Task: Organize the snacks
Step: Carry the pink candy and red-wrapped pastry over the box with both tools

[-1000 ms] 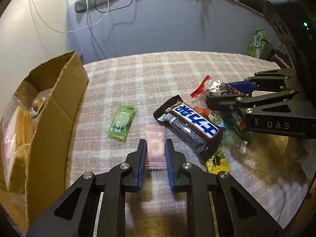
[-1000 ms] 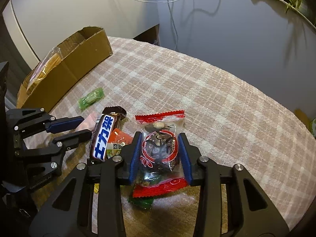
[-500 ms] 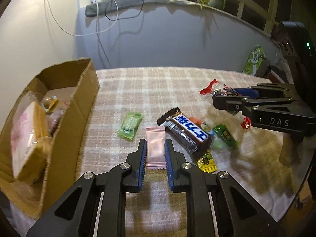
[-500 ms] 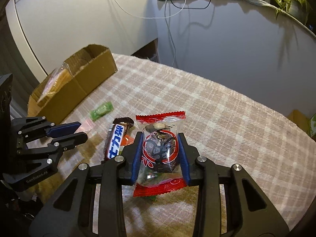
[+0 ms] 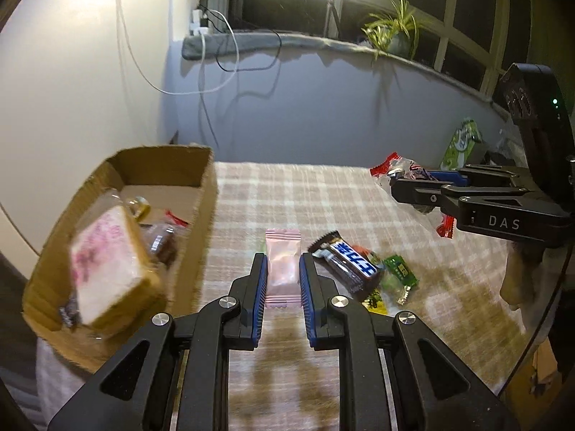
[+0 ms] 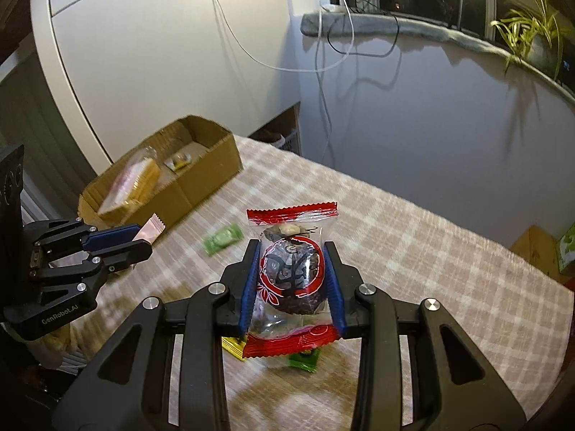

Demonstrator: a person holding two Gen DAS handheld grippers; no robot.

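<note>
- The left gripper (image 5: 283, 280) is nearly closed, its blue pads (image 5: 260, 287) pressing the sides of a pink sachet (image 5: 282, 269); the grip is as it was a second ago.
- The right gripper (image 6: 291, 282) is clamped narrowly on a red-edged clear packet (image 6: 290, 276) with a dark snack inside, also unchanged.
- What has changed: both grippers have risen. A second ago sachet and packet lay on the checked cloth (image 5: 305, 194); now both hang clear above it.
- Left on the cloth are the chocolate bar (image 5: 346, 267), a small green sachet (image 6: 221, 240) and a few green and yellow wrappers (image 5: 399, 271).
- The box (image 5: 206, 183) stands at the left table edge, open, already holding a wrapped cake (image 5: 107, 269) and some smaller items.
- My reading: both picks have succeeded, and the carry to the box comes next; the left gripper is the nearer one.
</note>
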